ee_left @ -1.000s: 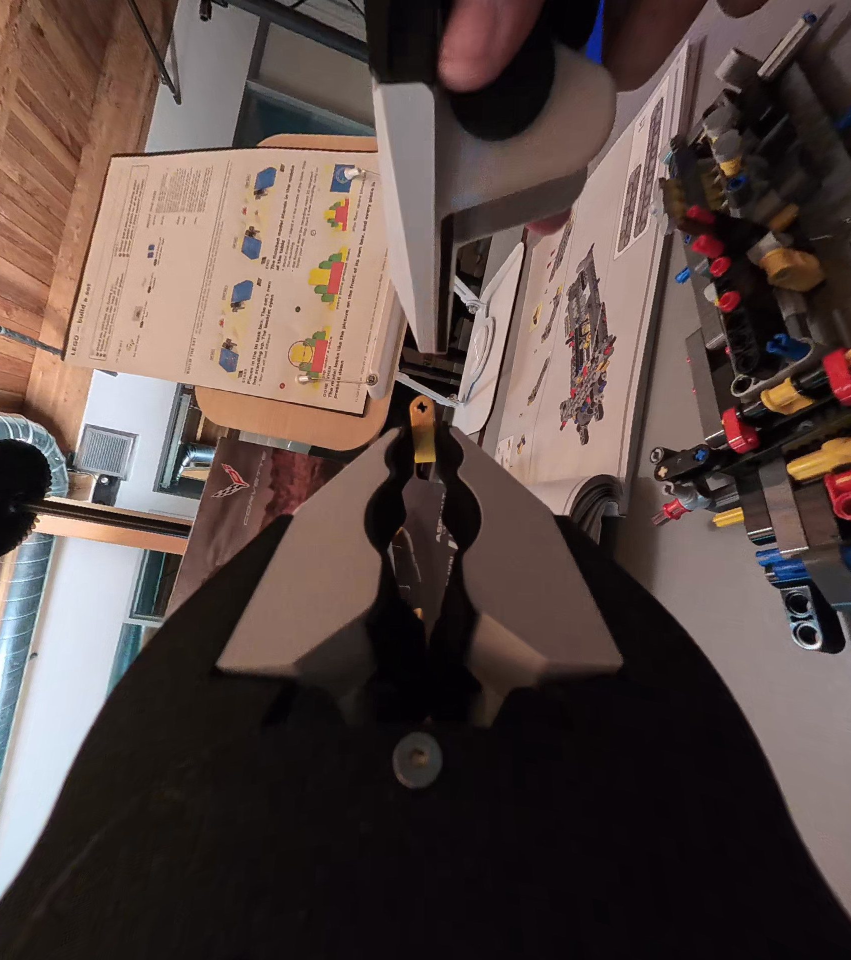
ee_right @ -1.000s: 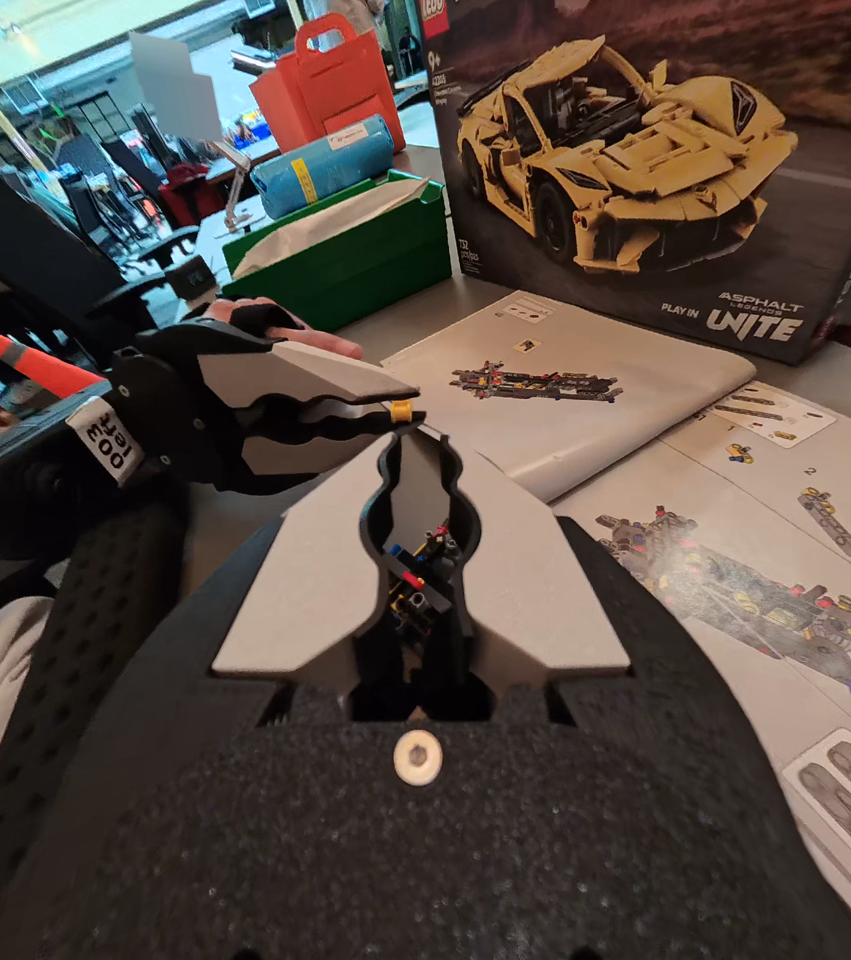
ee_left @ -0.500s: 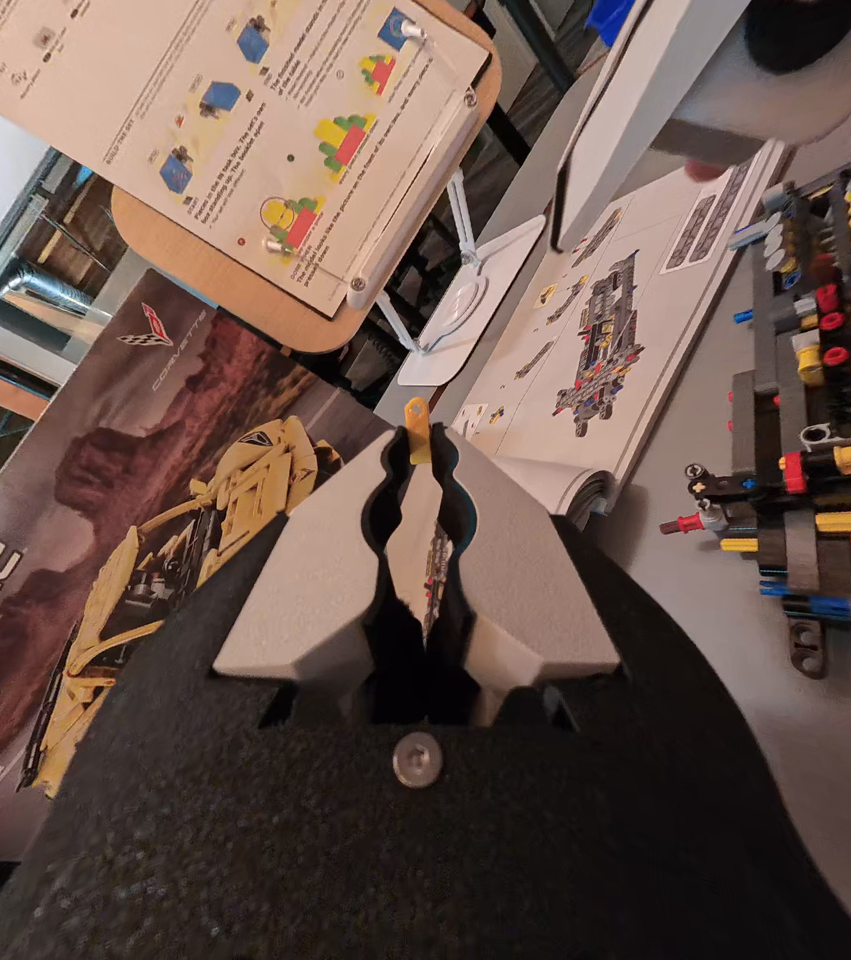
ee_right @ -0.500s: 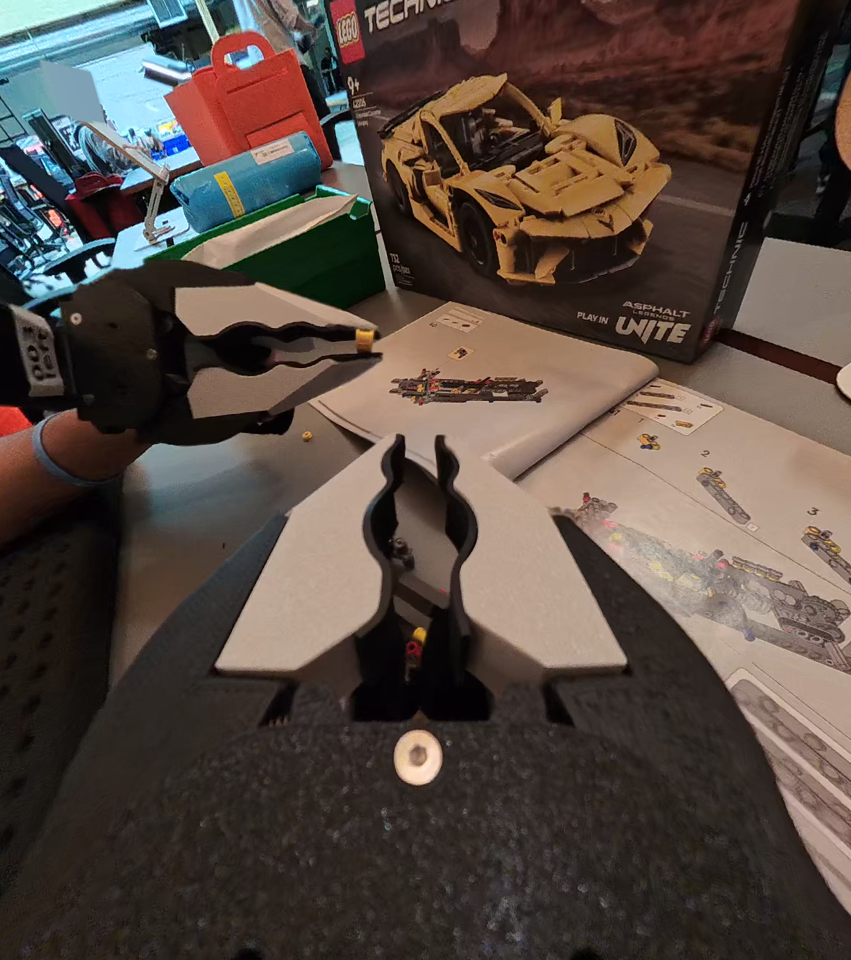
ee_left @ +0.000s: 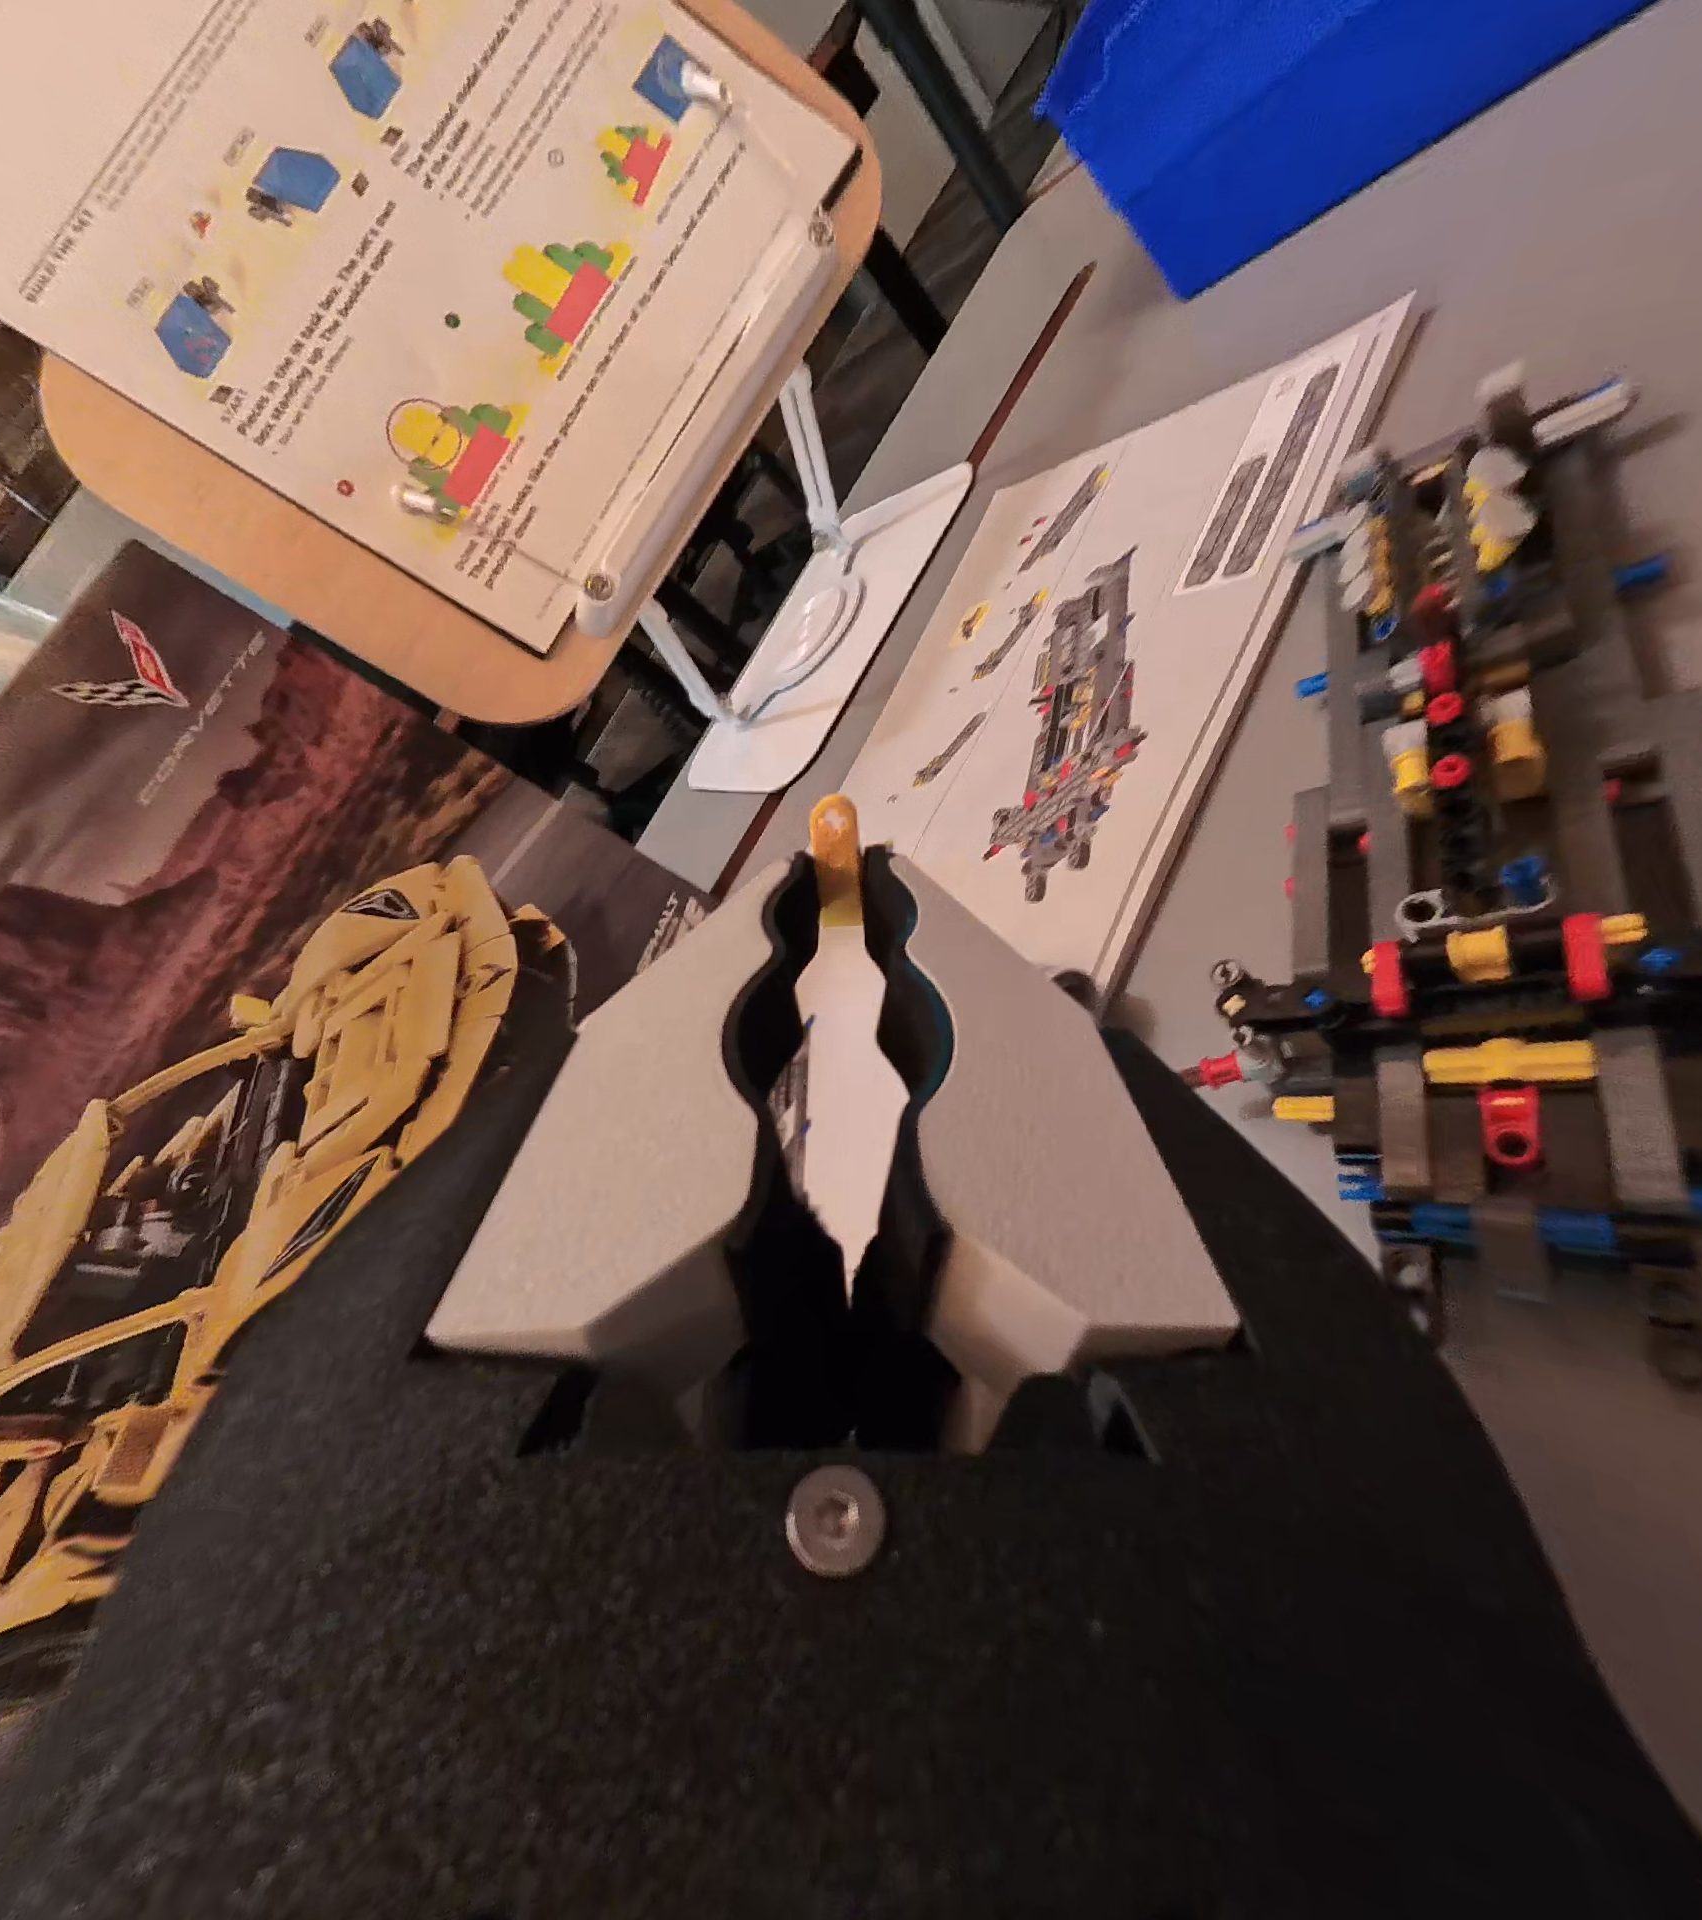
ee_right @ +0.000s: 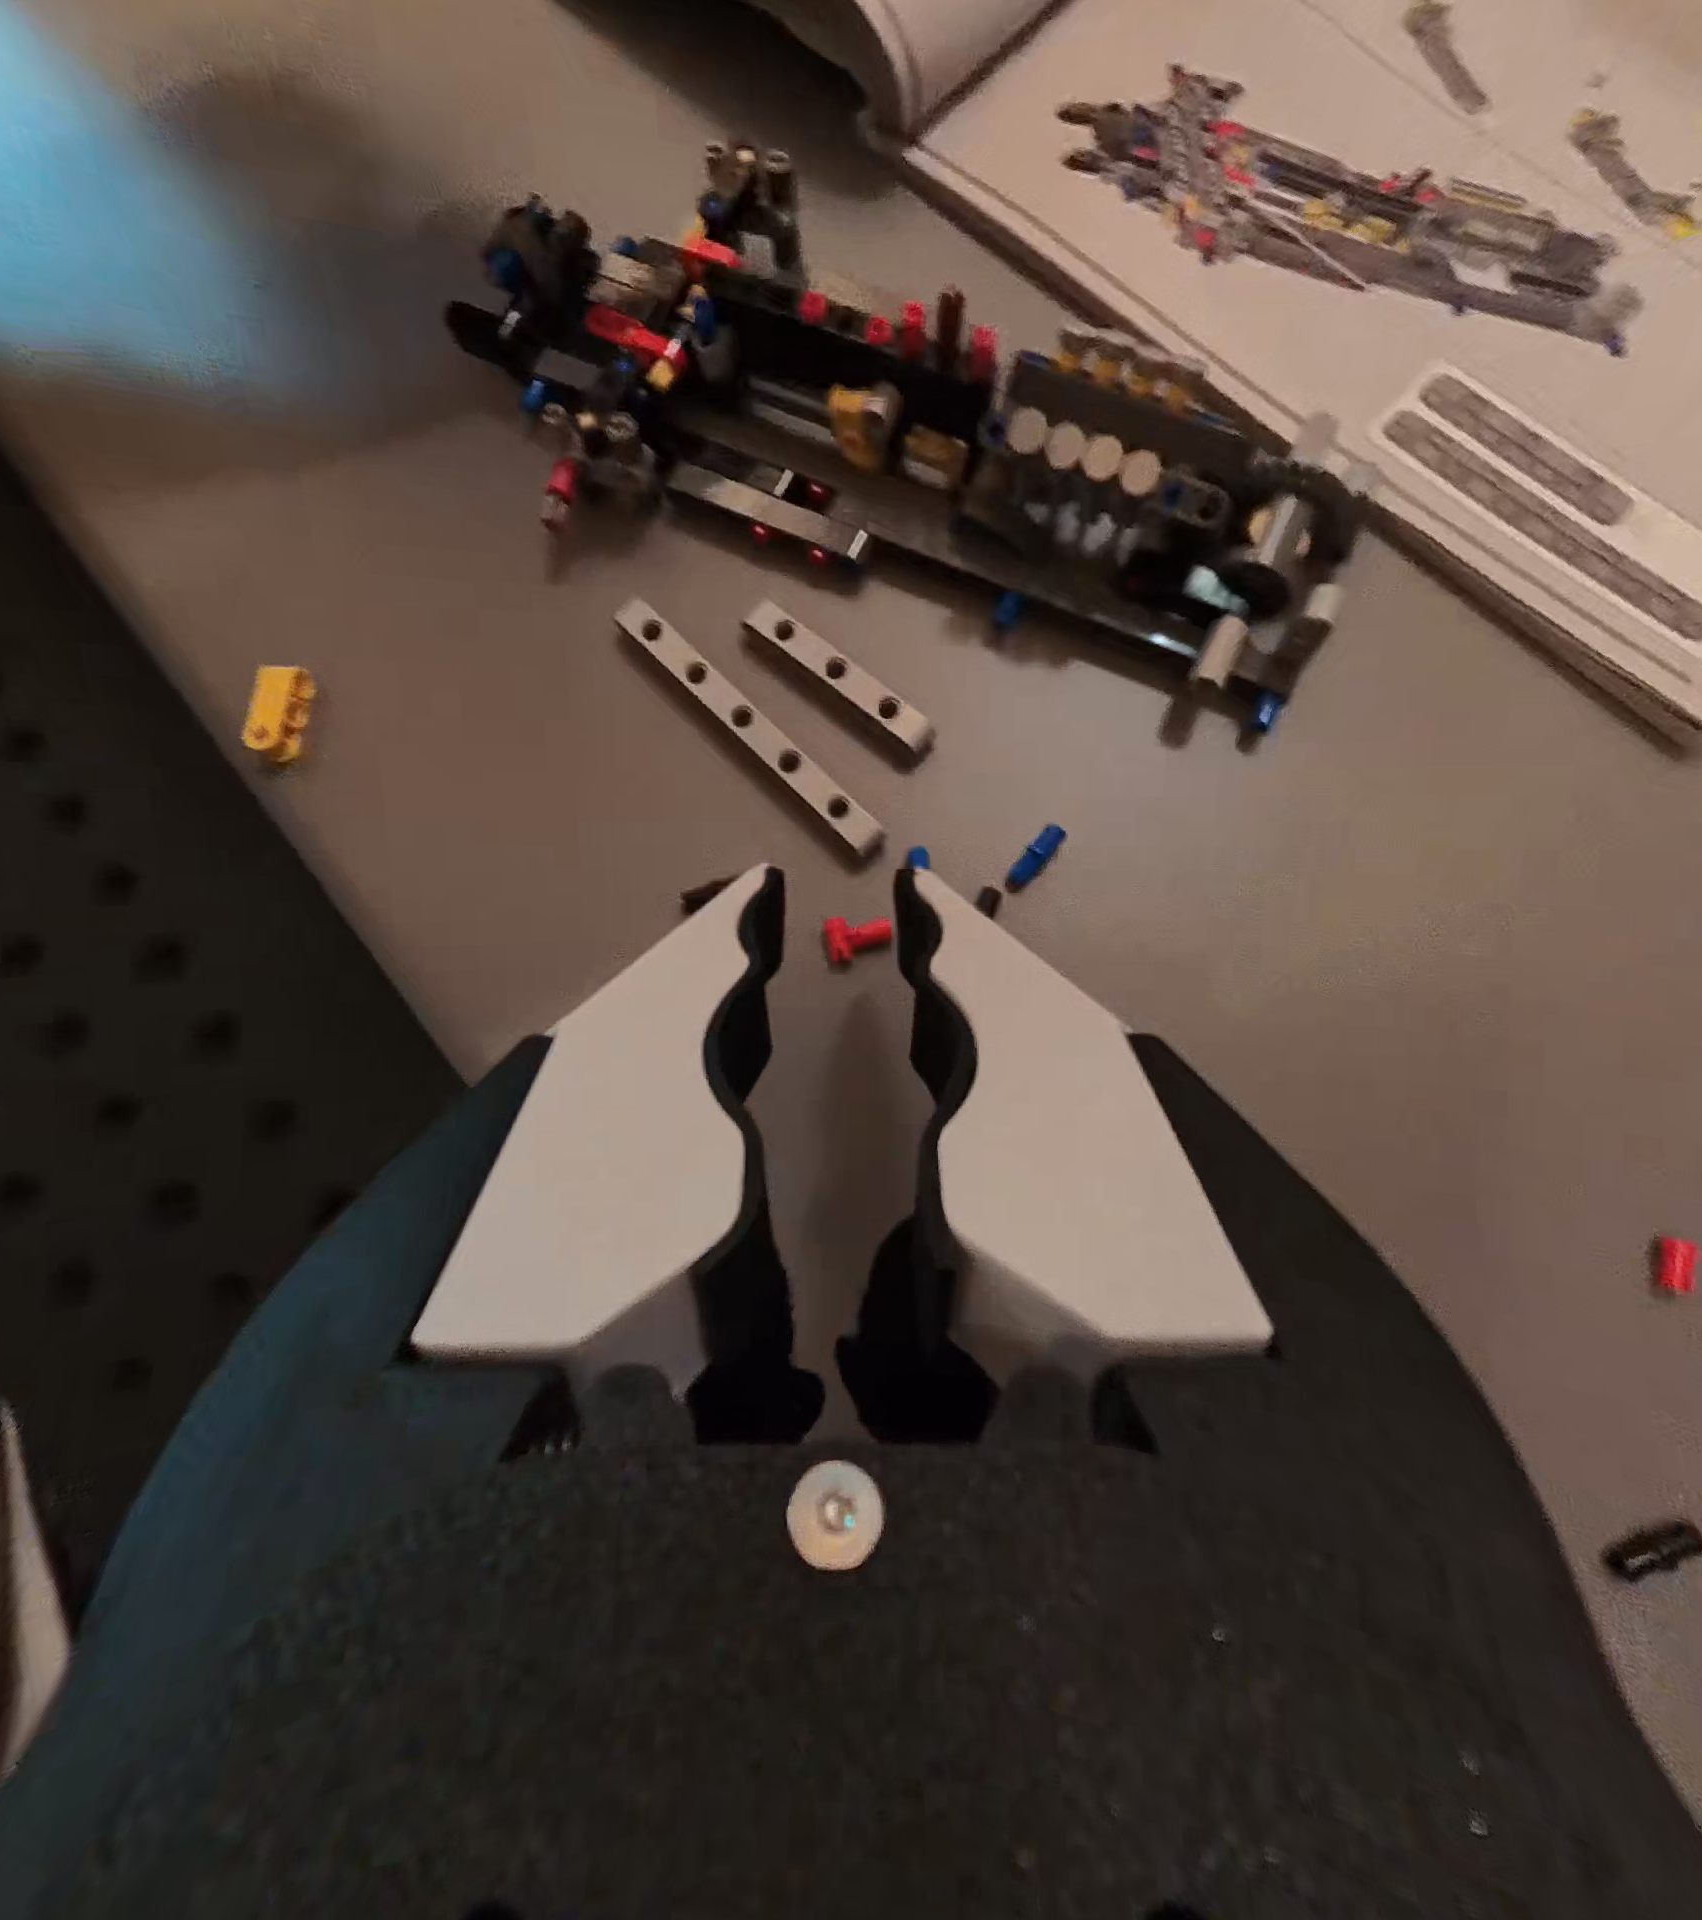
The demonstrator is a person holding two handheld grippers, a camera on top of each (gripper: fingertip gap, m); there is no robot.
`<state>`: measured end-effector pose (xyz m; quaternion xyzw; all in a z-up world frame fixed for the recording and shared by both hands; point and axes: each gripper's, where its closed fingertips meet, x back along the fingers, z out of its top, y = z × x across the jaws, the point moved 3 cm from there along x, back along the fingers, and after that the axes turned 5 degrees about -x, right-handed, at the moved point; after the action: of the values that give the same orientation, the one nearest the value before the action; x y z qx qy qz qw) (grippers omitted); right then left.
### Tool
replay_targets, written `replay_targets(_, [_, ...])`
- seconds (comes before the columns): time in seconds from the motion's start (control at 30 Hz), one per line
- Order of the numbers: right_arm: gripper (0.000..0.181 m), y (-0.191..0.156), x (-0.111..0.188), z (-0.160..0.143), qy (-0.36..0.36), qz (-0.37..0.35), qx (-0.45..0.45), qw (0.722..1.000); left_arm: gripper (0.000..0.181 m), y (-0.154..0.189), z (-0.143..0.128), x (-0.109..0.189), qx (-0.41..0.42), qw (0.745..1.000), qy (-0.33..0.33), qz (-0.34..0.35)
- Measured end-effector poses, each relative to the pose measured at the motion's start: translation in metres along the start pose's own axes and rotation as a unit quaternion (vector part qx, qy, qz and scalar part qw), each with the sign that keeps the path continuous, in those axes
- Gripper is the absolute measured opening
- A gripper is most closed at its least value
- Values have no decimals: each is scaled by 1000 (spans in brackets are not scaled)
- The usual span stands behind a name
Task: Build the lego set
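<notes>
Left hand-held gripper pinches a small flat yellow piece; right hand-held gripper hangs with fingers apart.

On the smooth grey worktop, a tiny red pin lies between the right fingertips, near two holed grey beams, below the blocky half-built chassis.

The smooth grey surface fills most of both views and looks matt under soft indoor light. On its far side stands a white metal stand with a flat base, and it carries a rounded light wooden board with a printed sheet under clear plastic. A bright blue plastic bin sits at the far corner. In the right wrist view, a black perforated mat lies along the left edge. Behind the board the room is dark and blurred.
</notes>
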<state>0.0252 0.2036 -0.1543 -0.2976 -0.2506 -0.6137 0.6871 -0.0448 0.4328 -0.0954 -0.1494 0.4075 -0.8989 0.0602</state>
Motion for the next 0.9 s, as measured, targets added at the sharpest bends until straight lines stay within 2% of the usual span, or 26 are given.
replay_targets(0.13, [18, 11, -6, -10, -2, -27, -1, 1000, 7, 6, 7, 1, -18, 1000, 10, 0])
replay_targets(0.27, [16, 15, -16, -13, -23, -10, -9, 1000, 7, 10, 6, 0, -36, 999, 7, 1])
replay_targets(0.4, [10, 18, -17, -12, -47, -13, 21, 999, 7, 8, 6, 1, -39, 999, 5, 3])
replay_targets(0.63, [9, 19, -25, -12, -27, 28, 2, 999, 7, 5, 6, 3, -43, 999, 7, 9])
replay_targets(0.9, [3, 18, -30, -10, -2, 1, 14, 1000, 6, 8, 6, 1, -85, 996, 1, 27])
